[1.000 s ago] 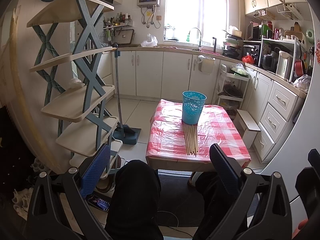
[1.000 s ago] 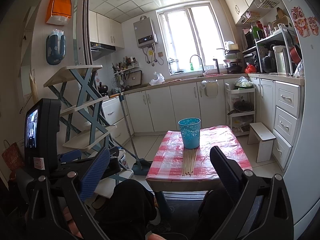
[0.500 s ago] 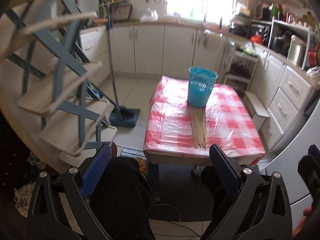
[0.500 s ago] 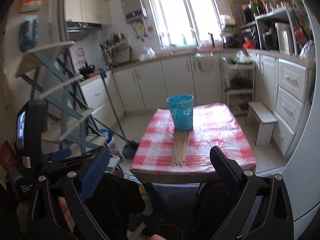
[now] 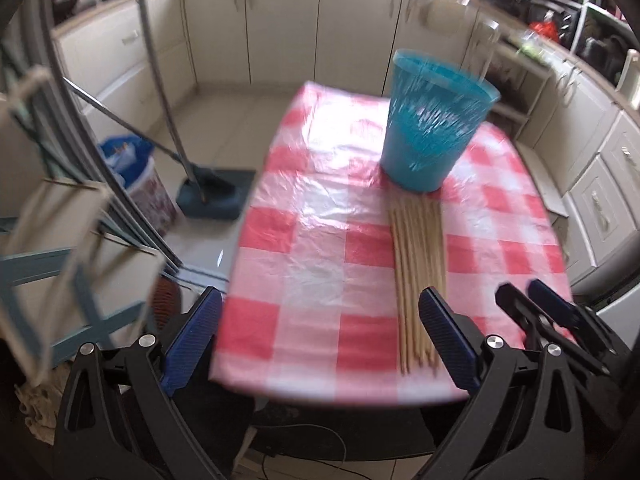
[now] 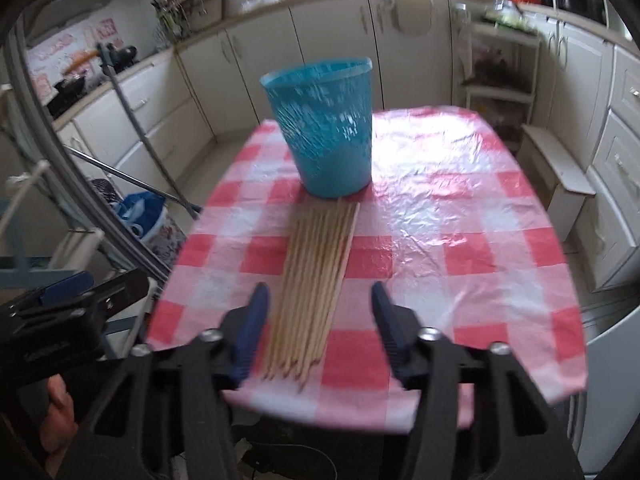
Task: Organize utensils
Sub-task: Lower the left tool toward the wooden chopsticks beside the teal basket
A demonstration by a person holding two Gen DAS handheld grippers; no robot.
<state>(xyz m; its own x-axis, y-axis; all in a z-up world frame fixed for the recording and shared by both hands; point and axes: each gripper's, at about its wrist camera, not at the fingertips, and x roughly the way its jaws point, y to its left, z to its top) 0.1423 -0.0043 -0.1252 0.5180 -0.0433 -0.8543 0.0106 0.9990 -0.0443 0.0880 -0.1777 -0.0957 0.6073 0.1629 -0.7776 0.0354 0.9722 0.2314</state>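
Both tools hang with fingers spread wide and holding nothing, the right tool (image 6: 318, 322) straddling the near ends of the chopsticks (image 6: 316, 276) lying on the bench (image 6: 460, 240) against the blue cup (image 6: 326, 128), the left tool (image 5: 320, 336) beside them.

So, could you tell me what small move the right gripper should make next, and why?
Probably lower the right gripper onto the near ends of the chopsticks: its jaws are open and straddle the bundle lying flat on the table, while the blue basket stands upright just beyond.
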